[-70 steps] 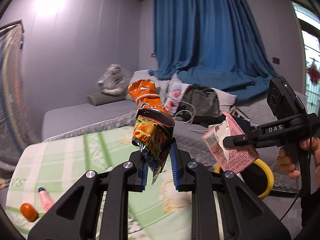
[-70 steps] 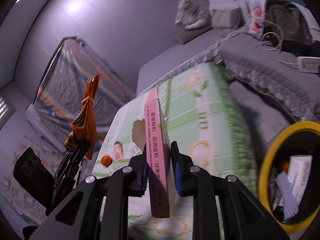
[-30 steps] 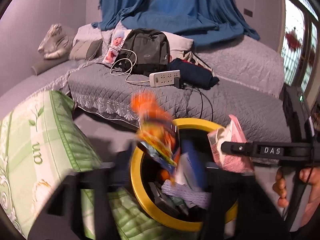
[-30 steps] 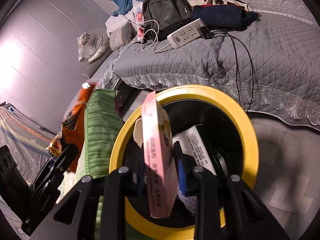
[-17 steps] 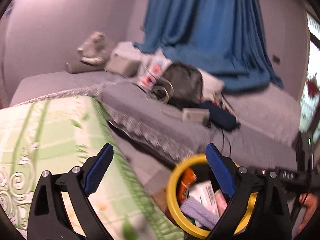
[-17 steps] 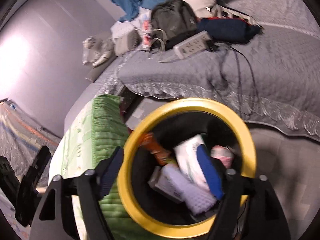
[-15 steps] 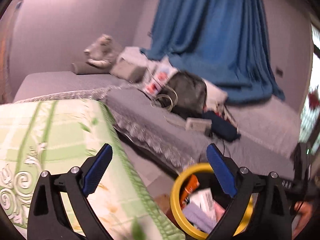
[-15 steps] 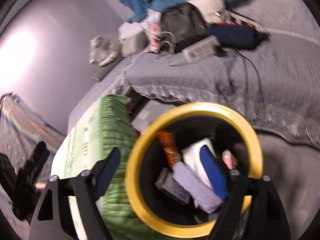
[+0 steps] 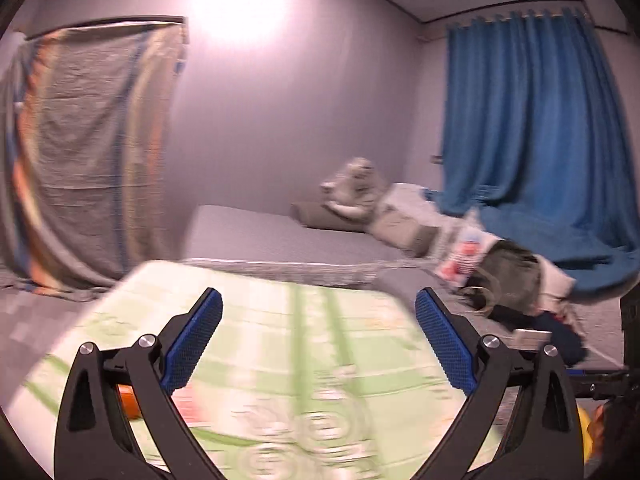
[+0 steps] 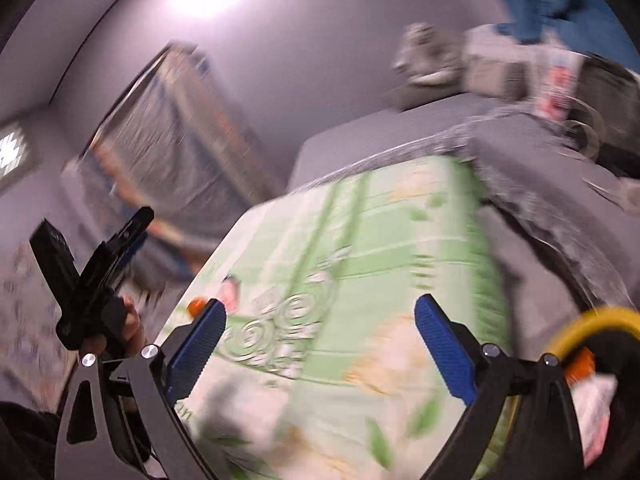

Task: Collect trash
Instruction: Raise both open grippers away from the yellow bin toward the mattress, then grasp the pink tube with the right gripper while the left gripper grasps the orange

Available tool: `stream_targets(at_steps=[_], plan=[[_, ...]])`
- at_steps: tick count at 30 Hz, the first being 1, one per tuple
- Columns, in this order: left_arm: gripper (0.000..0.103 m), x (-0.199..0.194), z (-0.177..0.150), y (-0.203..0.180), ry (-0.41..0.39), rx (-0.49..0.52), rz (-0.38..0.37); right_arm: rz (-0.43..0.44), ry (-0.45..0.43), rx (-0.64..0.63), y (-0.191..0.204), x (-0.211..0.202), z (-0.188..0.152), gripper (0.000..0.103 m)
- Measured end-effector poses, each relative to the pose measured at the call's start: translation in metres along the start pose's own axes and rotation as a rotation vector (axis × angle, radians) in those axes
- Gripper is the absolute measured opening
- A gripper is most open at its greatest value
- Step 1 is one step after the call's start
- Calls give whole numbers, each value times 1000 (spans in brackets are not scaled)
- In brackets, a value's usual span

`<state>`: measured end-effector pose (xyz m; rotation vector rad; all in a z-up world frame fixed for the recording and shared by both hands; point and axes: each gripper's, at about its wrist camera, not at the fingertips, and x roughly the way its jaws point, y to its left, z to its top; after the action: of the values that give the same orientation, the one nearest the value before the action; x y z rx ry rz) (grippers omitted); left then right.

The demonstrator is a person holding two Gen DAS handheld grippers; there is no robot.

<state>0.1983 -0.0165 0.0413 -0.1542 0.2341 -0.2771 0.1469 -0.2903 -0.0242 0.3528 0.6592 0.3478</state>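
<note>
The left gripper (image 9: 316, 338) is wide open and empty; the right gripper (image 10: 320, 344) is opening, also empty, above the green quilt (image 10: 360, 264)

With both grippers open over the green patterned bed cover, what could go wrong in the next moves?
1. Both views are smeared by blur, so aiming at the small orange round object and the pink tube beside it may fail.
2. The left gripper and the right gripper face the same corner of the green patterned bed cover; they may collide.
3. The yellow-rimmed trash bin already looks full; added trash may spill.
</note>
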Motion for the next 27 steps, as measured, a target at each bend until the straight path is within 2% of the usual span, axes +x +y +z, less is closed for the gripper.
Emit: stream_targets(at_steps=[3, 6, 10, 12, 16, 19, 20, 21, 25, 27], plan=[[93, -16, -1, 61, 9, -56, 101, 75, 113, -91, 54, 67, 21, 92], [93, -26, -6, 116, 25, -106, 194, 113, 216, -141, 97, 124, 33, 92], [94, -36, -23, 173, 67, -163, 288, 156, 369, -195, 155, 212, 38, 91], [94, -40, -32, 192, 87, -179, 331, 145, 455, -191, 176, 260, 37, 91], [94, -45, -47, 210, 113, -182, 345, 93, 576, -144, 186, 333, 36, 83], [94, -45, -55, 215, 124, -163, 343, 18, 618, -139, 186, 371, 36, 75], [94, -46, -58, 217, 129, -161, 344, -1, 631, -146, 187, 381, 35, 71], [94, -46, -60, 218, 134, -165, 338, -10, 645, -148, 189, 388, 35, 63], [94, -41, -68, 224, 154, -193, 326, -59, 687, -178, 195, 408, 29, 55], [94, -37, -73, 230, 171, -213, 320, -76, 699, -186, 195, 413, 26, 54]])
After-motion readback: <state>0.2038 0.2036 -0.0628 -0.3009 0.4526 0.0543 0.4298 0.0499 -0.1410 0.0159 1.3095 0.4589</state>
